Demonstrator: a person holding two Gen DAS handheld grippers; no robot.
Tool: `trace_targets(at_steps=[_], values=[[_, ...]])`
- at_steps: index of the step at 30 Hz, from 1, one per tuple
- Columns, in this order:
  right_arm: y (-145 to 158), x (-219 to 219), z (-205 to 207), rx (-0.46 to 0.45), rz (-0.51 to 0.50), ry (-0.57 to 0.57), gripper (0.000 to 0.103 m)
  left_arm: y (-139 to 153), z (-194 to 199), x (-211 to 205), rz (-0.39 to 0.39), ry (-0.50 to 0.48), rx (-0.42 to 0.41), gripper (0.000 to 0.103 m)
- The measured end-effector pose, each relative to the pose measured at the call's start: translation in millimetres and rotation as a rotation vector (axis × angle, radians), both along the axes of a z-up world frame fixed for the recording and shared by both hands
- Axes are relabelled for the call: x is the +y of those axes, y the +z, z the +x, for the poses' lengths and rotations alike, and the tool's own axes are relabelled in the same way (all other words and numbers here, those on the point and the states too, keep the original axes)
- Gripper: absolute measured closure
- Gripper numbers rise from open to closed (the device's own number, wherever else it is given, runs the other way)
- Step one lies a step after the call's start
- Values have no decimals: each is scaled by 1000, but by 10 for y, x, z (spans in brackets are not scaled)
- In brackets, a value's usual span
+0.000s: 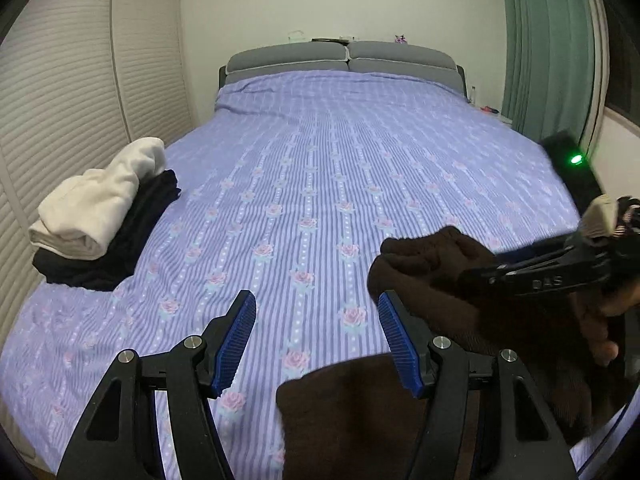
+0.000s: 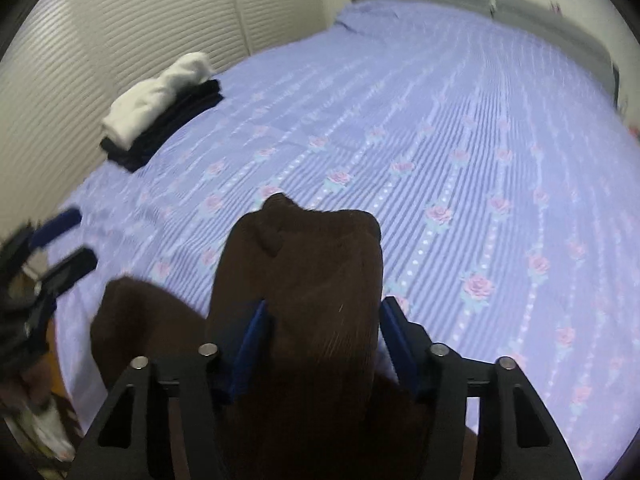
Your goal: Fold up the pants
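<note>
Pants (image 2: 304, 280) are hanging up over the near edge of the bed (image 1: 340, 168), dark brown, kind of a corduroy-looking fabric. Right tongs (image 2: 322, 328) are sitting with the jaws about half spread and a thick bunch of the brown cloth is running up between the blue pads (image 2: 250, 344), so they're gripping that fold and lifting it off the sheet. In the left wrist view the same pants (image 1: 432, 276) are showing at the right side, with another flap lying at the near edge under the camera.

Left tongs (image 1: 316, 340) are hovering wide open over the striped, rose-print sheet, nothing between the fingers (image 1: 236, 340), though the right-hand finger is sitting just beside the brown cloth. Can't tell if it's actually touching.

Over at the left edge of the bed, a small stack of folded clothes is sitting: a white piece (image 1: 100, 204) on top of a black one (image 1: 120, 248), well apart from the pants. Grey headboard cushions (image 1: 340, 60) are lining the far edge. Right wrist view is blurring quite a bit.
</note>
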State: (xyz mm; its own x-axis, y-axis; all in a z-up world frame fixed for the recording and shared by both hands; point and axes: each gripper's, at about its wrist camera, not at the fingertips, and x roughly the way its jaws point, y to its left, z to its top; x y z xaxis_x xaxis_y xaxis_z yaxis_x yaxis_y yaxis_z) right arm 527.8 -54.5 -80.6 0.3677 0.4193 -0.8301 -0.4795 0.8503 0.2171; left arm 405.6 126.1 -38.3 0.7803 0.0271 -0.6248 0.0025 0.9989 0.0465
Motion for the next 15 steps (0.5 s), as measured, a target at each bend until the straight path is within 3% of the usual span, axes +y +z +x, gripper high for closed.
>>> trace_targets(at_steps=[1, 2, 3, 7, 11, 15], values=[[-39, -7, 61, 36, 18, -14, 54, 4, 3, 1, 5, 2, -1, 40], [-104, -37, 105, 87, 59, -30, 76, 13, 9, 15, 8, 2, -2, 40], [-113, -33, 116, 105, 87, -32, 88, 23, -15, 40, 14, 2, -5, 40], [137, 26, -165, -40, 101, 0, 91, 124, -178, 179, 26, 24, -22, 40], [633, 311, -720, -266, 42, 93, 91, 242, -456, 369, 21, 48, -32, 40], [842, 655, -1109, -303, 46, 179, 91, 358, -802, 535, 56, 65, -62, 40]])
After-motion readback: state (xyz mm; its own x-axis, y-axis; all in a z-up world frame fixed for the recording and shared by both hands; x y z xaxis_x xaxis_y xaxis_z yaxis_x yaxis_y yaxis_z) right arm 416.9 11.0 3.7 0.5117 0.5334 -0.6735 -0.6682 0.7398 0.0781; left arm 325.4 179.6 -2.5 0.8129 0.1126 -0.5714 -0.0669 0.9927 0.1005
